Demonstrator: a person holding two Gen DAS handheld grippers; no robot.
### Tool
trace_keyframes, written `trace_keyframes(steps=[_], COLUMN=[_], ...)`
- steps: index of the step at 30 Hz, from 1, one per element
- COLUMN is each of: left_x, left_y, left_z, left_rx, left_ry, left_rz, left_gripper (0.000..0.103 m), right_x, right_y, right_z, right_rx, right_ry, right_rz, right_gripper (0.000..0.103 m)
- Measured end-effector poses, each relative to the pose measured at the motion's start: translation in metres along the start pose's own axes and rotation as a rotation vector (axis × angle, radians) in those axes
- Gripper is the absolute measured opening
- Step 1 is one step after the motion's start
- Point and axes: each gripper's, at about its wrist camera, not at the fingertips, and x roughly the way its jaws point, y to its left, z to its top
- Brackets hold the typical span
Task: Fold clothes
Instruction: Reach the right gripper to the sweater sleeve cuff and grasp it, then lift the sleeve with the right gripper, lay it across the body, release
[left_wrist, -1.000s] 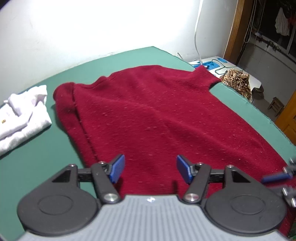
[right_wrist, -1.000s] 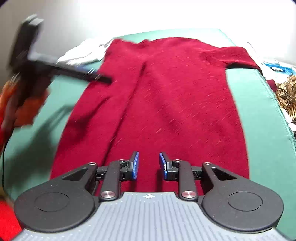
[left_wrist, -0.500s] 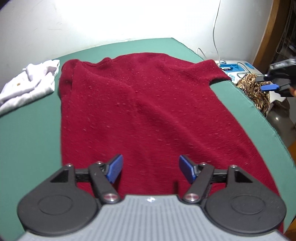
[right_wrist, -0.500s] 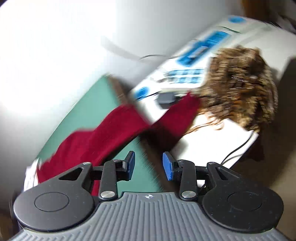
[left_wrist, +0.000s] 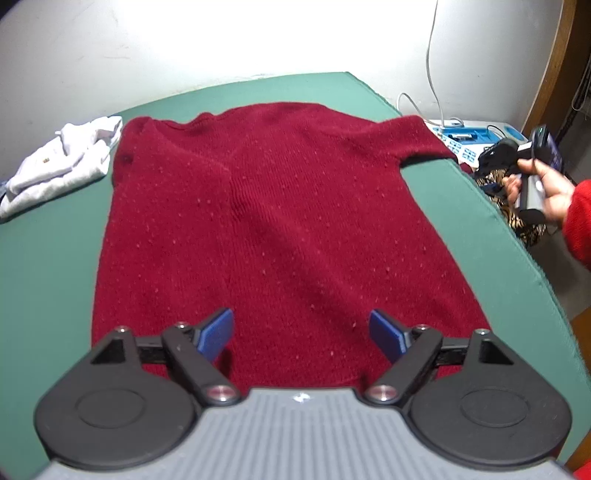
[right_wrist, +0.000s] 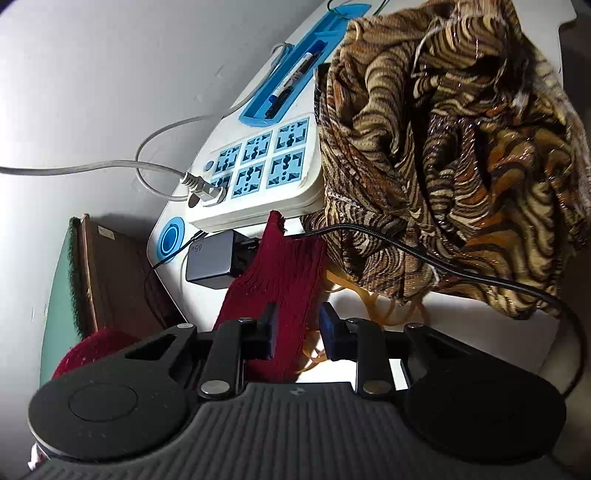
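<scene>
My right tool (right_wrist: 297, 332) has swung off the surface (left_wrist: 44, 258) to the red sweater's (left_wrist: 280, 229) dangling sleeve (right_wrist: 280, 273) (jaws narrowing, sleeve between them, grip unclear). My left tool (left_wrist: 301, 332), jaws widening and empty, hovers over the flat hem.

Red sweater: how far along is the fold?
Done: the red sweater lies spread flat on the green table, no fold yet. In hand: the right claw, off the table's edge, straddles the hanging sleeve; the left claw, just opening, hovers empty above the hem. Left: every fold.
</scene>
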Motion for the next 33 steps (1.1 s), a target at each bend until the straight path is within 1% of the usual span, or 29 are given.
trace_keyframes(steps=[4, 5, 6, 7, 9, 14, 15, 17, 18, 20, 22, 23, 25, 27, 29, 30, 32, 33], left_x=[0.003, 0.005, 0.007, 0.009, 0.015, 0.030, 0.033, 0.038, 0.039, 0.041, 0.042, 0.042, 0.043, 0.043, 0.044, 0.044, 0.045, 0.046], left_y=[-0.004, -0.005, -0.005, -0.006, -0.007, -0.012, -0.012, -0.015, -0.016, -0.019, -0.021, -0.021, -0.020, -0.017, -0.014, -0.013, -0.011, -0.011], left_z=[0.009, 0.012, 0.014, 0.017, 0.023, 0.038, 0.041, 0.046, 0.047, 0.047, 0.046, 0.044, 0.041, 0.039, 0.039, 0.038, 0.037, 0.037], left_rx=[0.018, 0.021, 0.023, 0.024, 0.028, 0.045, 0.048, 0.054, 0.057, 0.064, 0.073, 0.076, 0.081, 0.070, 0.056, 0.049, 0.036, 0.032], left_ry=[0.009, 0.012, 0.014, 0.015, 0.018, 0.020, 0.023, 0.021, 0.019, 0.016, 0.022, 0.026, 0.036, 0.046, 0.053, 0.053, 0.053, 0.053], left_rz=[0.013, 0.014, 0.013, 0.010, 0.004, -0.022, -0.030, -0.046, -0.053, -0.066, -0.071, -0.069, -0.062, -0.059, -0.058, -0.056, -0.055, -0.053], left_gripper=[0.084, 0.085, 0.086, 0.087, 0.087, 0.087, 0.087, 0.087, 0.087, 0.090, 0.091, 0.092, 0.092, 0.092, 0.092, 0.092, 0.092, 0.092], right_x=[0.012, 0.016, 0.016, 0.013, 0.005, -0.026, -0.028, -0.026, -0.023, -0.012, 0.000, 0.005, 0.012, 0.021, 0.026, 0.029, 0.031, 0.030], right_y=[0.007, 0.009, 0.011, 0.012, 0.016, 0.024, 0.025, 0.020, 0.017, 0.009, 0.000, -0.003, -0.005, -0.005, -0.004, -0.004, -0.002, 0.000], right_z=[0.000, 0.001, 0.000, 0.000, -0.001, 0.005, 0.008, 0.013, 0.014, 0.011, 0.007, 0.006, 0.004, 0.004, 0.003, 0.003, 0.002, 0.002], right_rx=[-0.053, -0.069, -0.084, -0.101, -0.134, -0.196, -0.205, -0.192, -0.186, -0.182, -0.147, -0.126, -0.104, -0.094, -0.074, -0.064, -0.078, -0.097], right_ry=[-0.055, -0.054, -0.058, -0.072, -0.100, -0.154, -0.146, -0.113, -0.093, -0.057, -0.036, -0.033, -0.059, -0.062, -0.069, -0.070, -0.063, -0.069], right_rz=[-0.013, -0.020, -0.025, -0.024, -0.015, 0.090, 0.087, 0.069, 0.066, 0.052, 0.045, 0.042, 0.024, 0.015, -0.019, -0.028, -0.025, -0.024], right_gripper=[0.025, 0.013, 0.004, 0.001, 0.001, 0.001, 0.001, 0.008, 0.009, 0.014, 0.017, 0.018, 0.020, 0.025, 0.027, 0.027, 0.005, 0.005])
